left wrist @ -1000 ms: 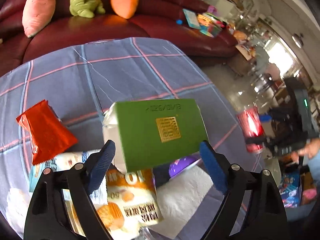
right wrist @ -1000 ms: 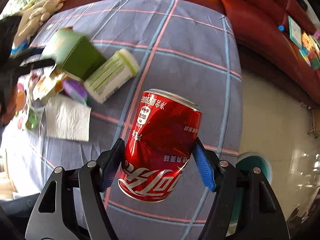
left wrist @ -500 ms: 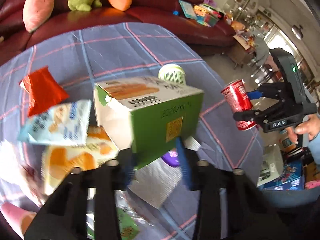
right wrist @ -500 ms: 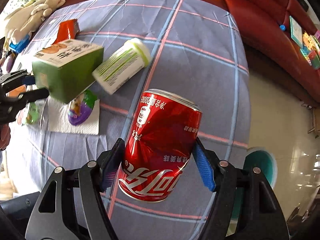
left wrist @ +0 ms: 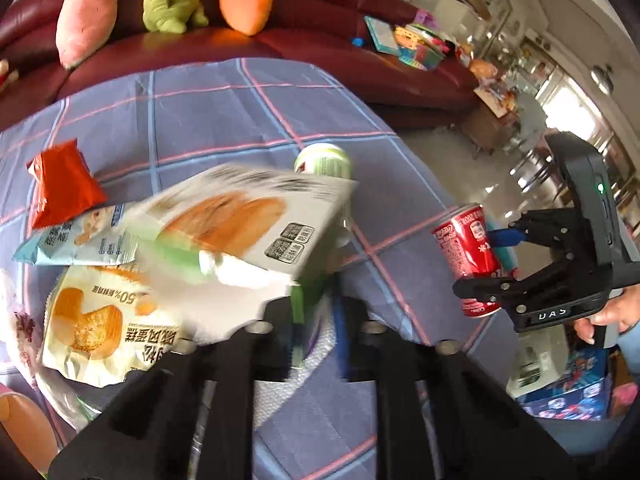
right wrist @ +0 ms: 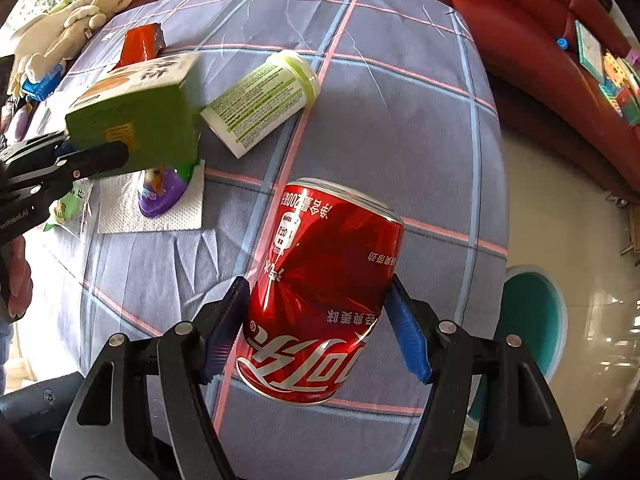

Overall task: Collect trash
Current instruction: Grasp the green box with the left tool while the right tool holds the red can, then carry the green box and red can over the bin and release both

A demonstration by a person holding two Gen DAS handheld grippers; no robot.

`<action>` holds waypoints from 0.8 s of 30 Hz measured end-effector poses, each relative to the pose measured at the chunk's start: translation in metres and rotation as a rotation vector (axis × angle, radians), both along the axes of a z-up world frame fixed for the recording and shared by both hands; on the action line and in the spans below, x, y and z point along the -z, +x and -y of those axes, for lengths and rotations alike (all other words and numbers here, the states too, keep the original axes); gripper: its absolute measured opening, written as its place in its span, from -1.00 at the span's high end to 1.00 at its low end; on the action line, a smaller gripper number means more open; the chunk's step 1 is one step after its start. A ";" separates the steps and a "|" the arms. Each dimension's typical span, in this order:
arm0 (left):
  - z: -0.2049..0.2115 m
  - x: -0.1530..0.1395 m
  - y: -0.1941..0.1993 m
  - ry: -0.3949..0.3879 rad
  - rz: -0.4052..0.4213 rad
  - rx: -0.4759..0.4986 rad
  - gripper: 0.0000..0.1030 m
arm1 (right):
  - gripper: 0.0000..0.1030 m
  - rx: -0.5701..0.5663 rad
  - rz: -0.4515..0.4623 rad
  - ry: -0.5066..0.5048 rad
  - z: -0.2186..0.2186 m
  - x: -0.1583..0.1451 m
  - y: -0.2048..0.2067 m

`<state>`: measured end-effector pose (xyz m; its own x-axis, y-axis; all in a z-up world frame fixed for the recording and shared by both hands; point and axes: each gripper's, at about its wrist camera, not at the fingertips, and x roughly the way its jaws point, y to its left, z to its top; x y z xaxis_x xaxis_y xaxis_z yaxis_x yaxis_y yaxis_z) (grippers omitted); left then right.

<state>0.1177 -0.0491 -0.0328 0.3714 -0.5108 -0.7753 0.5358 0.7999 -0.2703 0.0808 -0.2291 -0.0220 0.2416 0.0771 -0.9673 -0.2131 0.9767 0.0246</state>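
Right wrist view first: the right tool [right wrist: 318, 326] is clamped on one red cola can [right wrist: 320, 292], both blue pads pressed against its dented sides, and the can hangs above the edge of the bench [right wrist: 400, 128] with its checked purple-grey cloth. Over on the left of that view, the left tool [right wrist: 86, 158] has its jaws drawn close together, pinching one green carton [right wrist: 136, 120] by its lower edge and holding it up off the cloth. Just beside the carton lies one white tub with a green label [right wrist: 260, 104], on its side. Under the carton sits one purple cup [right wrist: 160, 190], tipped over on one white paper napkin [right wrist: 152, 208]. One orange-red packet [right wrist: 140, 44] lies farther back.

Left wrist view now: the carton's pale printed face [left wrist: 240, 228] fills the middle, blurred. Count the flat wrappers on the cloth: one orange-red packet [left wrist: 60, 184], one pale blue packet [left wrist: 76, 236], one cake wrapper with an orange picture [left wrist: 104, 320], so three. Right of them, the can [left wrist: 470, 264] is held out beyond the bench edge. Below the can in the right wrist view stands one teal bin [right wrist: 532, 320] on the floor
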 end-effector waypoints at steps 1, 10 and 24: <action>0.003 -0.003 -0.003 0.020 0.018 -0.009 0.93 | -0.27 0.003 0.002 0.000 0.001 0.000 -0.001; 0.008 -0.030 -0.020 0.097 0.083 -0.070 0.95 | -0.27 0.023 0.040 0.002 0.018 -0.011 -0.018; 0.116 -0.084 -0.069 0.049 0.172 0.182 0.95 | -0.27 0.252 0.159 0.028 0.145 -0.055 -0.064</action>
